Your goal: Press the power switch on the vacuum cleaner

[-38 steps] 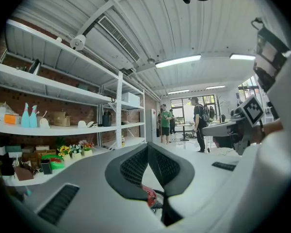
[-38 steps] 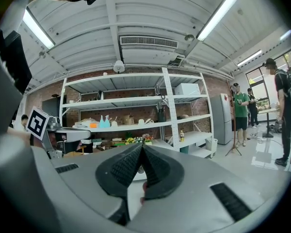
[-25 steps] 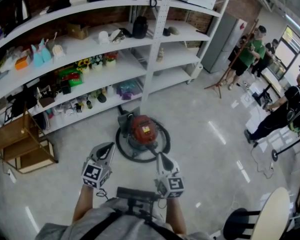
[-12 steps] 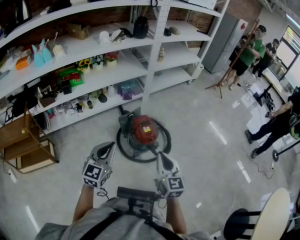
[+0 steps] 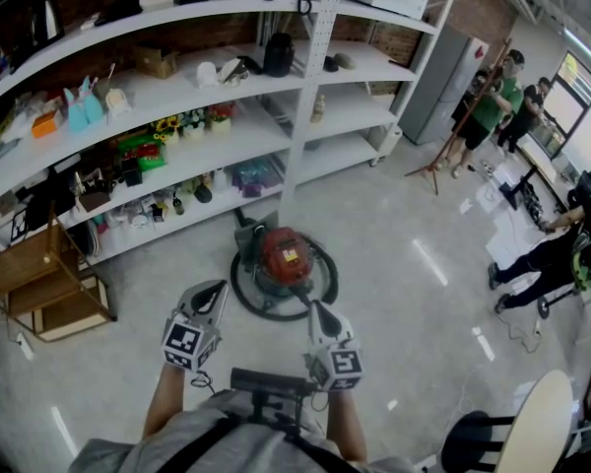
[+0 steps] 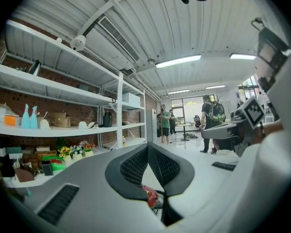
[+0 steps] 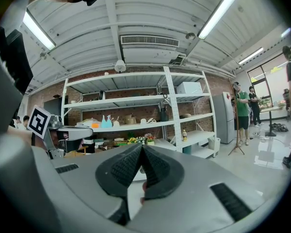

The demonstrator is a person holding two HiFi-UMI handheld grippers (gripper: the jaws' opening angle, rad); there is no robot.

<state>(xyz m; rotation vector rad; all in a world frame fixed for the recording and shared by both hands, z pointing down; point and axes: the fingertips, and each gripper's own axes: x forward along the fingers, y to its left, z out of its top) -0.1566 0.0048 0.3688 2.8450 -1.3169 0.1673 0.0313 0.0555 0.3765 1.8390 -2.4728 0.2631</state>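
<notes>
1. Looking down from the head view, the red vacuum cleaner [image 5: 281, 256] sits on the pale floor [image 5: 394, 294], just in front of the white shelving [image 5: 305, 97] and far from the person's body. A dark hose [image 5: 244, 302] curls round its near side. The left gripper [image 5: 216, 288] and right gripper [image 5: 318, 309] are held side by side, near the person. Both point toward the vacuum cleaner and are apart from it. A wooden rack [image 5: 39, 274] stands at the left. Several people [image 5: 488, 106] stand at the far right, and a dark chair [image 5: 483, 441] is at the near right.

2. In the left gripper view, the left gripper [image 6: 148, 152] is clenched. Its two dark ribbed pads meet at the tips, with nothing caught between them. Through the small gap under the pads a bit of the red vacuum cleaner [image 6: 151, 196] shows, low and beyond the jaws. The right gripper [image 6: 233, 130] reaches in from the right, its marker cube [image 6: 252, 111] facing the camera. Stocked shelving [image 6: 63, 125] runs along the left.

3. In the right gripper view, the right gripper [image 7: 141, 152] is likewise clenched on nothing, pads pressed together at the tips. The left gripper [image 7: 72, 132] shows at the left with its marker cube [image 7: 39, 122]. Shelving [image 7: 136, 125] fills the far middle. A grey cabinet [image 7: 224, 115] and a person in green [image 7: 242, 110] stand at the right.
</notes>
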